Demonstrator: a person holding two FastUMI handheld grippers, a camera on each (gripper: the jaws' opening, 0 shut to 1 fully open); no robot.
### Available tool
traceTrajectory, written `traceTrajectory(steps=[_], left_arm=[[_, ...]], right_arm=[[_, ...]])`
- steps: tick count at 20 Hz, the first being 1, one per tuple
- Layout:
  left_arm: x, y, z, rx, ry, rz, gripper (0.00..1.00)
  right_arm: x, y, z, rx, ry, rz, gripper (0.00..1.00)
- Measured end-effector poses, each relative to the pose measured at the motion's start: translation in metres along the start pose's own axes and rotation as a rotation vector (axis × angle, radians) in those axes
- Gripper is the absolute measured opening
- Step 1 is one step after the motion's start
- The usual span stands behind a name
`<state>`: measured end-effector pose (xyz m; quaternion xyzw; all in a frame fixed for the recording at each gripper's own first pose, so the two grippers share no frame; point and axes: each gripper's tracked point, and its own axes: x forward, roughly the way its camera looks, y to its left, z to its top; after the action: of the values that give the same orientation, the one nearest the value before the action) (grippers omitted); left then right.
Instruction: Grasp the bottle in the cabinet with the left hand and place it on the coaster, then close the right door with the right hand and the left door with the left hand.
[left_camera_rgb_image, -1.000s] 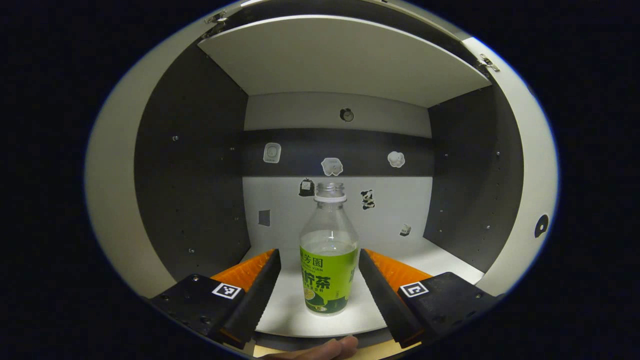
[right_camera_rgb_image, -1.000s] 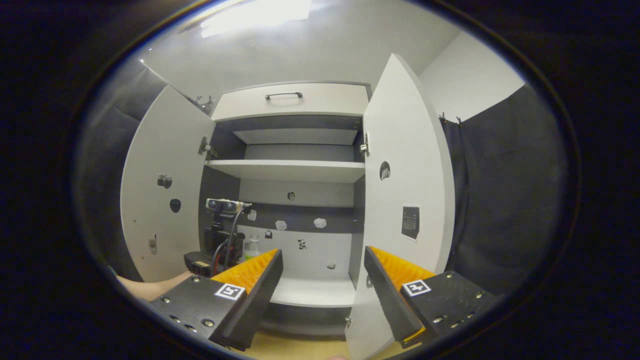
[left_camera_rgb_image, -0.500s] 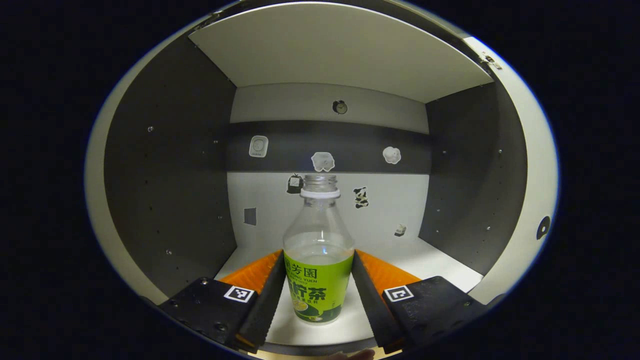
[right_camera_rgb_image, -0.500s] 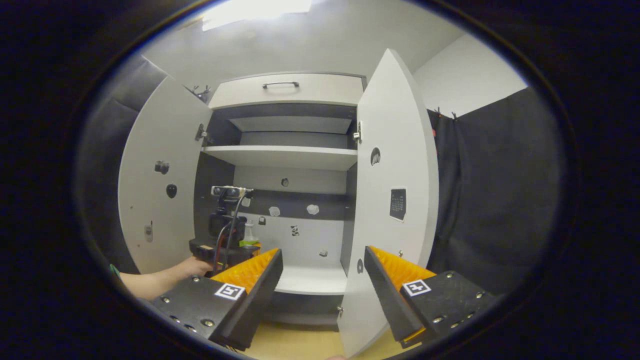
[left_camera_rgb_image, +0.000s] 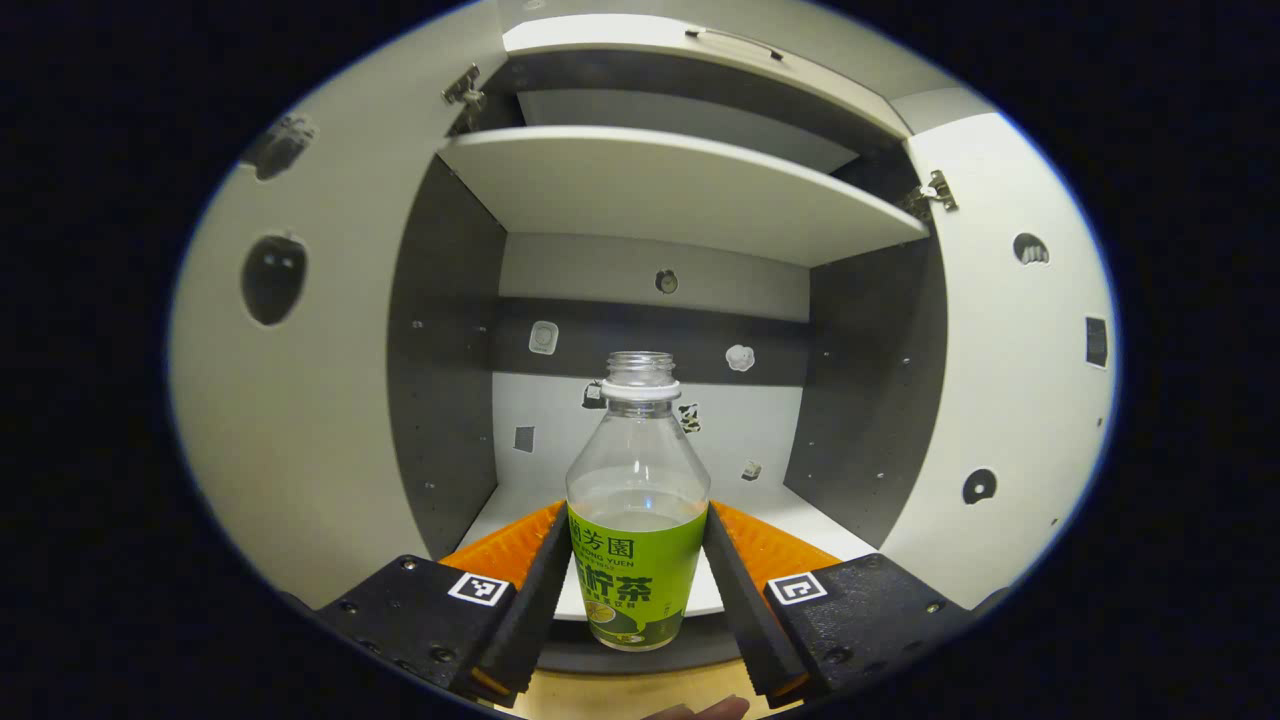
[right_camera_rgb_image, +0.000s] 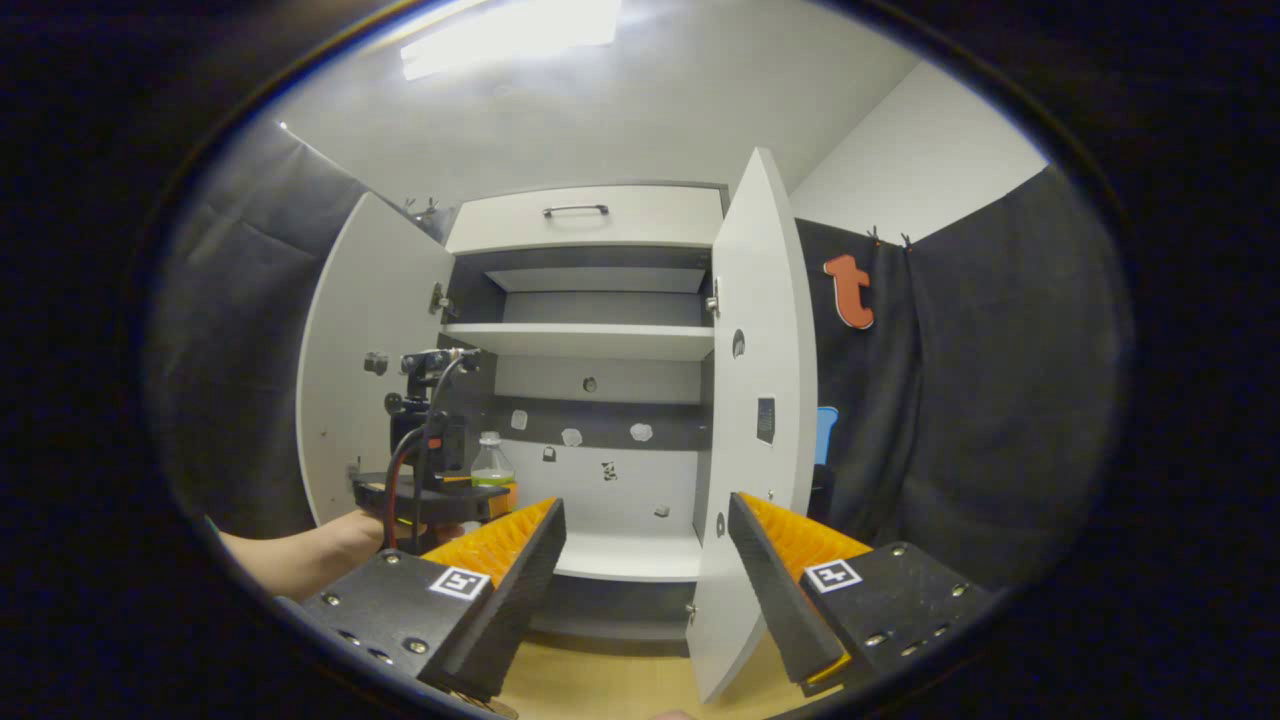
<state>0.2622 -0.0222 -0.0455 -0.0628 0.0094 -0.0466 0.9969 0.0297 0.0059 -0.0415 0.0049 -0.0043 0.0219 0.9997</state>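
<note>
Before the cabinet (left_camera_rgb_image: 650, 190): left tongs (left_camera_rgb_image: 635, 590) pinching bottle (left_camera_rgb_image: 637, 520), clear of the shelf. Right tongs (right_camera_rgb_image: 645, 570) spread, idle. Step: carry-out. Next: lower bottle upright onto coaster.

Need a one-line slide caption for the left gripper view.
Left gripper shut on the green-labelled bottle, in front of the open cabinet.

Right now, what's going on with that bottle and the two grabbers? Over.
Left gripper shut on bottle, at the cabinet's mouth. Right gripper open, empty, facing the right door. Both doors open. Nothing blocking.
</note>
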Motion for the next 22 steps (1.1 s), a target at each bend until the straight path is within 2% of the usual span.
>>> traceTrajectory(steps=[3, 6, 11, 13, 14, 15, 16, 17, 22], left_arm=[[-0.047, 0.005, 0.012, 0.016, -0.032, 0.024, 0.79], [-0.092, 0.002, 0.019, -0.015, -0.082, 0.027, 0.79], [-0.156, 0.003, -0.012, -0.004, -0.053, 0.034, 0.79], [-0.173, 0.005, -0.028, 0.005, -0.038, 0.041, 0.79], [-0.180, 0.007, -0.037, 0.003, -0.026, 0.045, 0.79], [-0.186, 0.006, -0.043, -0.007, -0.033, 0.048, 0.79], [-0.192, 0.007, -0.046, -0.022, -0.054, 0.052, 0.79], [-0.194, 0.007, -0.050, -0.034, -0.078, 0.045, 0.80], [-0.214, 0.000, -0.106, -0.049, -0.052, 0.018, 0.79]], right_arm=[[-0.024, 0.004, 0.003, 0.003, -0.001, 0.023, 0.99], [-0.049, 0.010, -0.001, 0.000, 0.008, 0.046, 0.99], [-0.074, 0.021, -0.017, 0.038, 0.027, 0.089, 0.99], [-0.076, 0.025, -0.026, 0.046, 0.043, 0.103, 0.99], [-0.075, 0.028, -0.030, 0.045, 0.054, 0.107, 0.94], [-0.074, 0.029, -0.034, 0.042, 0.065, 0.108, 1.00], [-0.070, 0.031, -0.037, 0.037, 0.072, 0.106, 0.94], [-0.066, 0.031, -0.038, 0.032, 0.074, 0.103, 0.99], [-0.045, 0.031, -0.039, 0.043, 0.063, 0.107, 0.99]])
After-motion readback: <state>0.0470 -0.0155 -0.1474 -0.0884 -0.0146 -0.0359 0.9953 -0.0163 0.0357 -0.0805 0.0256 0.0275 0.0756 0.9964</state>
